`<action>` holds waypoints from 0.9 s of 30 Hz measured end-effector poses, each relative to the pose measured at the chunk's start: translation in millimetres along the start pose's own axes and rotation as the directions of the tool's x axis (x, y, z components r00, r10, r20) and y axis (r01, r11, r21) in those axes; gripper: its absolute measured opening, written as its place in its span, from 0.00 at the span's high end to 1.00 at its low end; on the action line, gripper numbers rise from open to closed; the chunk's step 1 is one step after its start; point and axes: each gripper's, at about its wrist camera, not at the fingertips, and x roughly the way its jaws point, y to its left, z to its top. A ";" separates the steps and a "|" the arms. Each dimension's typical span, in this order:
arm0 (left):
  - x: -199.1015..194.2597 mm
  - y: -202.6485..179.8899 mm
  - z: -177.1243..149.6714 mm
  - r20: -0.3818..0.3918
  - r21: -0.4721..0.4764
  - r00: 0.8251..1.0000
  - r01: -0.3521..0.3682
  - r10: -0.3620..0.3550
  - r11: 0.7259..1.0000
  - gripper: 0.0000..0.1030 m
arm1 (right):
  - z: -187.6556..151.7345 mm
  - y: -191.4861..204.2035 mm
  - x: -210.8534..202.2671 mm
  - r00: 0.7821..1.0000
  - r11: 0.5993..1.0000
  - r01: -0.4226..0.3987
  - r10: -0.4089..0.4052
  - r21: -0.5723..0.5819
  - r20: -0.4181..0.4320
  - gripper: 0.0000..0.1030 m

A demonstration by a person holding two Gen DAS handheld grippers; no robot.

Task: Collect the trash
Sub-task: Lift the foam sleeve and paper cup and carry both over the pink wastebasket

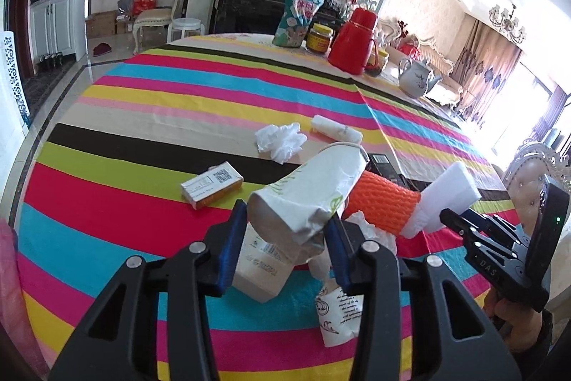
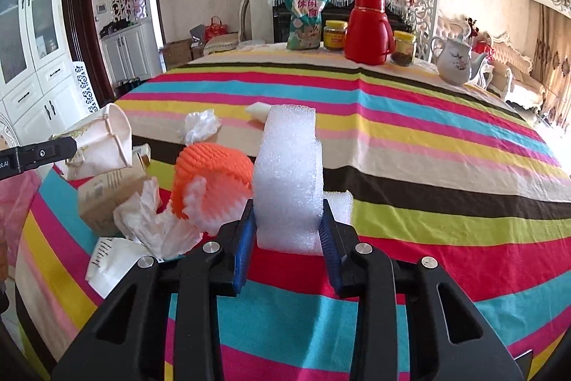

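Left gripper (image 1: 289, 231) clamps the crushed paper cup (image 1: 310, 191) just above the striped tablecloth (image 1: 142, 88); right gripper (image 2: 287, 227) squeezes the white foam block (image 2: 289, 181). Soft foam could slip free. Only the right view shows foam behind it, and, I think, tissue (image 2: 153, 224) beside the orange netting (image 2: 214, 181).

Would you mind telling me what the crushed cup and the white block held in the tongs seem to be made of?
Crushed cup: likely thin paper, matte white with green print; it is creased and flattened, with a rolled rim.
White block: apparently soft packing foam, matte and finely bubbled, with a rough cut edge.
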 end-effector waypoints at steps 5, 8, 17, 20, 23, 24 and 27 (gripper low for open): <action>-26.8 15.5 1.1 0.048 -0.026 0.999 -0.021 0.022 0.999 0.59 | 12.0 8.0 -17.0 0.999 1.000 -0.006 0.006 -0.008 0.039 0.67; -44.4 28.5 0.5 0.077 -0.045 0.996 -0.042 0.045 0.998 0.59 | 19.3 21.4 -25.7 0.998 0.999 -0.021 0.022 -0.025 0.060 0.67; -106.6 85.5 -8.2 0.150 -0.123 0.978 -0.128 0.146 0.984 0.59 | 43.9 83.8 -39.6 0.989 0.990 -0.101 0.111 -0.098 0.101 0.67; -128.7 107.1 -14.6 0.167 -0.153 0.968 -0.163 0.188 0.975 0.59 | 49.5 110.0 -41.0 0.983 0.983 -0.135 0.148 -0.124 0.106 0.67; -150.7 128.9 -21.5 0.179 -0.183 0.956 -0.199 0.232 0.963 0.59 | 53.7 142.2 -42.3 0.975 0.972 -0.177 0.194 -0.155 0.104 0.67; -157.1 135.2 -23.6 0.183 -0.192 0.952 -0.210 0.245 0.959 0.59 | 54.1 150.3 -42.9 0.973 0.969 -0.186 0.204 -0.163 0.104 0.67; -176.4 157.1 -29.8 0.191 -0.226 0.938 -0.244 0.289 0.943 0.59 | 55.8 180.6 -44.8 0.964 0.955 -0.225 0.247 -0.192 0.099 0.67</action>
